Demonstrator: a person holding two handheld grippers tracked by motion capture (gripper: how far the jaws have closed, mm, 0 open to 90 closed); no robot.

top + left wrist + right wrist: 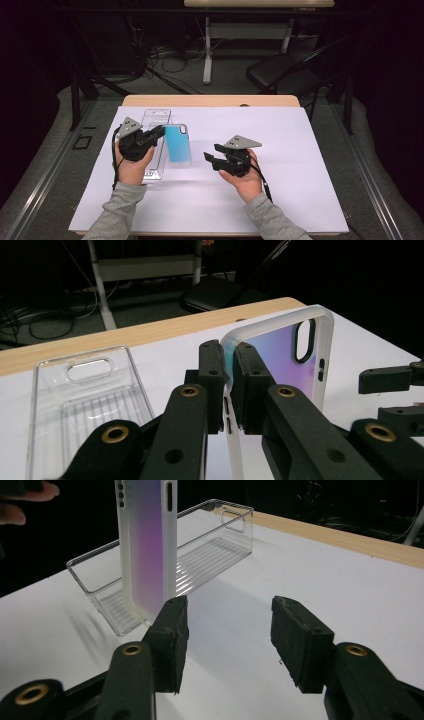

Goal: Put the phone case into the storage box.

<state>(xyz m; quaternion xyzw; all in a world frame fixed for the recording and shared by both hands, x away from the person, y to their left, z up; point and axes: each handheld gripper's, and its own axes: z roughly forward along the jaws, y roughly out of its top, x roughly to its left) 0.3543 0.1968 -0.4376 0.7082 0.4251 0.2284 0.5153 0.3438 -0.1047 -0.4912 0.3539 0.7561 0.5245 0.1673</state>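
- On white sheet (280,150) covering wooden table (210,100): lying near left side, clear rectangular plastic tray (155,120).
- Just right of tray: being held up off sheet, frosted white-rimmed phone case with blue-violet iridescent back (280,347), camera cutout at far end.
- Clamping one long rim of case between closed pads: left gripper (229,371).
- Hovering to right of case, well apart from it: right gripper (227,630), jaws standing partly apart, gripping nothing.
- Pointing toward case and tray: right gripper jaws, bare sheet between them.
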